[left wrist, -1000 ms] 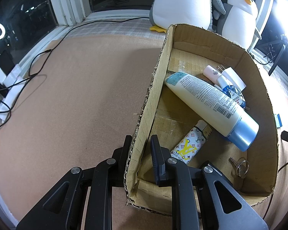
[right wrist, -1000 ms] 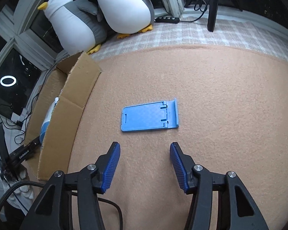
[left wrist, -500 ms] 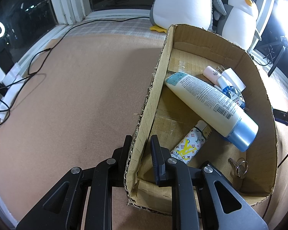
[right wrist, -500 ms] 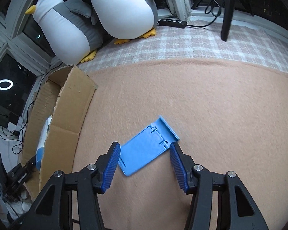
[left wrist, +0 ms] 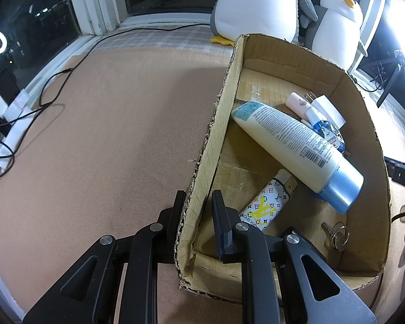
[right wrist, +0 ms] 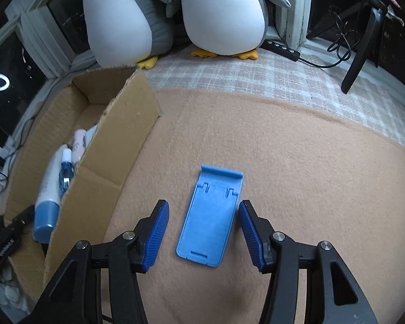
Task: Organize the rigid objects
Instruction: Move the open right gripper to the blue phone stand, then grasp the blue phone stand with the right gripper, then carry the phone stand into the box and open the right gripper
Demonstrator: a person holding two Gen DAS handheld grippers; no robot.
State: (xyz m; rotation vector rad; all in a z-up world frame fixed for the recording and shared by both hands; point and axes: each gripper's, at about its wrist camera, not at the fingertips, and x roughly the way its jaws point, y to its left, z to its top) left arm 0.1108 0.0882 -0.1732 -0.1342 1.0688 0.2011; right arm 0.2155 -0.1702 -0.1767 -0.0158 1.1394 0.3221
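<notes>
Right gripper (right wrist: 203, 217), ribbed blue pads spread wide, tilts down astride the flat blue plastic phone stand (right wrist: 210, 216) at lower centre, not touching.

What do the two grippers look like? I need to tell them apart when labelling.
Left gripper: all-black angular linkage arms with silver pivot screws and plain black fingers. Right gripper: the same black frame and silver screws, but ribbed blue pads. No sleeves visible.

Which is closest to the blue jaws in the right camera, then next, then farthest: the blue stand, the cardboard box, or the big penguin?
1. Blue stand, lying between the jaws.
2. Cardboard box, on the left.
3. Big penguin, far back by the window.
</notes>
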